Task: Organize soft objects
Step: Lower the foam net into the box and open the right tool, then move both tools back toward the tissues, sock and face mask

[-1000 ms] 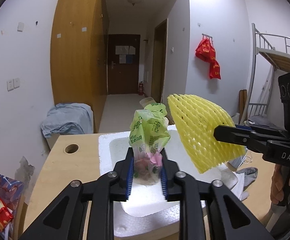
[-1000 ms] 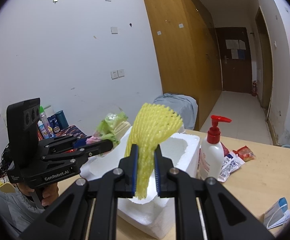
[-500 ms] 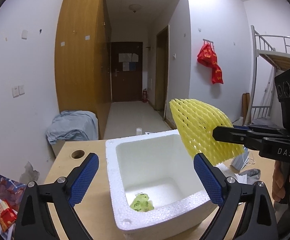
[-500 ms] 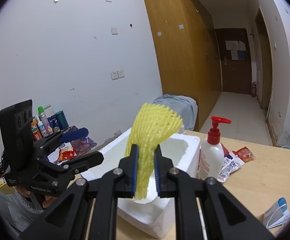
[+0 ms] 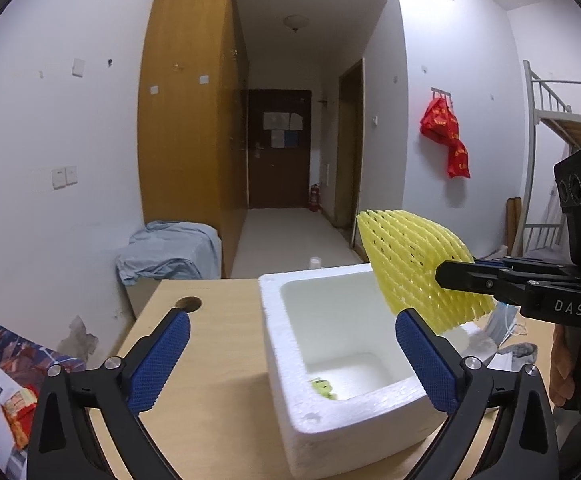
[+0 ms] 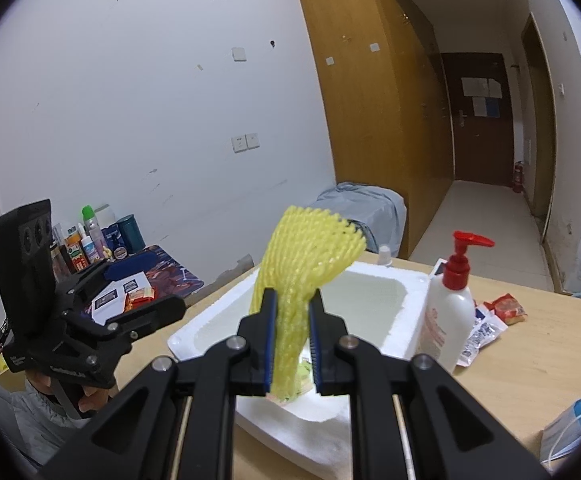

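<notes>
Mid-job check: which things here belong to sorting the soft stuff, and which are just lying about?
In the job:
- yellow foam net, clamped in the right tongs
- white foam box
- green bag lying in the box
- left tongs, open and empty

Lying about:
- pump bottle
- snack packets
- face mask
- toiletry bottles

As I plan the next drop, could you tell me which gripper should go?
Right gripper: it holds the yellow net above the foam box; the left gripper is open.
</notes>
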The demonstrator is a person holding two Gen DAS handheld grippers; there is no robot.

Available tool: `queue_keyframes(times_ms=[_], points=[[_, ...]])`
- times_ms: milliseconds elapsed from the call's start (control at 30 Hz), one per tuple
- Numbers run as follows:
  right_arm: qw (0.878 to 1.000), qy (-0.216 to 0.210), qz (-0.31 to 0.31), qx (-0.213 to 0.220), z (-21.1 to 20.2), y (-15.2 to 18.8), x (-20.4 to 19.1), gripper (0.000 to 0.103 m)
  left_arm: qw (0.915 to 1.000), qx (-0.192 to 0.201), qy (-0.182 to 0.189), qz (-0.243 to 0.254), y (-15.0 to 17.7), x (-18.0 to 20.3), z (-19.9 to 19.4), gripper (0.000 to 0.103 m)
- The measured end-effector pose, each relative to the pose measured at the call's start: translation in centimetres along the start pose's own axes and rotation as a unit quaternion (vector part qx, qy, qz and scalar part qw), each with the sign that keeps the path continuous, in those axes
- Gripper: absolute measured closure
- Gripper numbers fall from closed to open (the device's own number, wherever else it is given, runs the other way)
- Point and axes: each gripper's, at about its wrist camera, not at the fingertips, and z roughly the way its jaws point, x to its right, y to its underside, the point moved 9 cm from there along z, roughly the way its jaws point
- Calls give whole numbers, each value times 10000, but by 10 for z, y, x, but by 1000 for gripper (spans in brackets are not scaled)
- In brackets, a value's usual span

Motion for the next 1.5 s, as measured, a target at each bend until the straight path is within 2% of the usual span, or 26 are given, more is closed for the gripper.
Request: queue_keyframes(times_ms=[267,733,767,800,867,1333,1500], points=[[10000,-31,-26,-57,9,3,-5,85,9999,35,-165,-36,1,-15,-8,0],[9998,64,-26,-165,14,5,-5,84,9997,64,-173,-142,0,-23,-10,0],[9998,75,-14,-173,14,5,-5,74,9997,60,-168,-144,0,-23,-10,0],[9998,119,-25,-183,15,5,-6,53,9997,62,-159,-146,0,-23,-9,0],[9996,238,-30,-126,14,5,-6,30,9997,70,-153,-155,0,-23,-10,0],[9997,232,6,-9,0,1,-7,28,9998,90,-142,-135,0,-21,-16,0],[9994,317,43,98,-17,2,-1,28,9998,119,-85,-100,-1,-14,-21,0]])
